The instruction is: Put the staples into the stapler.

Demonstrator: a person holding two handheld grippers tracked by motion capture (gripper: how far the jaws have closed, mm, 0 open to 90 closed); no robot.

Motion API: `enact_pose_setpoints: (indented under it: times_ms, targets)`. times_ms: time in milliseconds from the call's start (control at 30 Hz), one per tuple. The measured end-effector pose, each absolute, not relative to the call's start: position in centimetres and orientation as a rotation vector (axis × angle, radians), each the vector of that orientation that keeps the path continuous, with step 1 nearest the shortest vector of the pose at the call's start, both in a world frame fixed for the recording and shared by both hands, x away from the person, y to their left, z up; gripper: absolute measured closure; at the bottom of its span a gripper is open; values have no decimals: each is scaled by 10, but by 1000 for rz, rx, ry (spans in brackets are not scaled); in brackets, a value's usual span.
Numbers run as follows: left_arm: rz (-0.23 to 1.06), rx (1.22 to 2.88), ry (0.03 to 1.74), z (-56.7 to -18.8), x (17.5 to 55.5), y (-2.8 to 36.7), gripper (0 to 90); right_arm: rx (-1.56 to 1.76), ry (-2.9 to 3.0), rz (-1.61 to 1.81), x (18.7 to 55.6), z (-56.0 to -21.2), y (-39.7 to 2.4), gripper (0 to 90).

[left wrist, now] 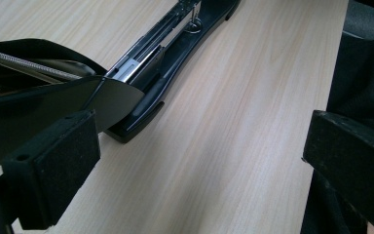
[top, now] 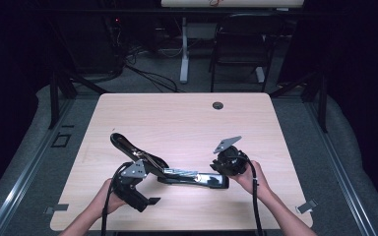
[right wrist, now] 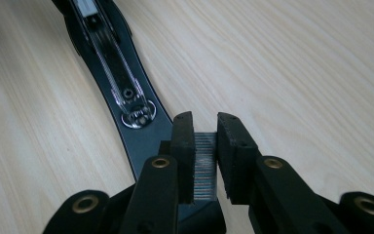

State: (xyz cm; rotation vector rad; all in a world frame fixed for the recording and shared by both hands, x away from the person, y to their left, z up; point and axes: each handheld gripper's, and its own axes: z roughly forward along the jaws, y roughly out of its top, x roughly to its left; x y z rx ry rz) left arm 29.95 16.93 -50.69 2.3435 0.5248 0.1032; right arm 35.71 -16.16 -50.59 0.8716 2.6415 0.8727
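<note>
From the high view I see a black stapler (top: 177,172) lying opened out on the tabletop (top: 177,118), near the front edge and about midway between its left and right edges. Its lid is swung up and back toward the left. My left gripper (top: 150,200) sits just in front of the stapler's left part, and my right gripper (top: 225,164) sits at the stapler's right end.

In the left gripper view, my jaws stand wide apart with bare wood between them. The left pad (left wrist: 53,161) is beside the raised lid, and I cannot tell if they touch.

In the right gripper view, my jaws are clamped on a strip of staples (right wrist: 204,168), held over the near end of the stapler's base, whose metal channel runs away toward the top left.
</note>
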Motion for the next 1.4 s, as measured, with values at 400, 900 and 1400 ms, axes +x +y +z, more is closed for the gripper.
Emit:
enact_pose_setpoints:
  times_ms: [400, 900, 1400]
  targets:
    - [101, 2343, 535, -509, 300, 170, 0, 802, 2663, 896, 366, -501, -144, 781]
    - [100, 2344, 544, -509, 301, 172, 0, 730, 2713, 941, 378, -500, -119, 781]
    - [100, 2350, 545, -509, 302, 172, 0, 608, 2775, 1056, 391, -496, -103, 781]
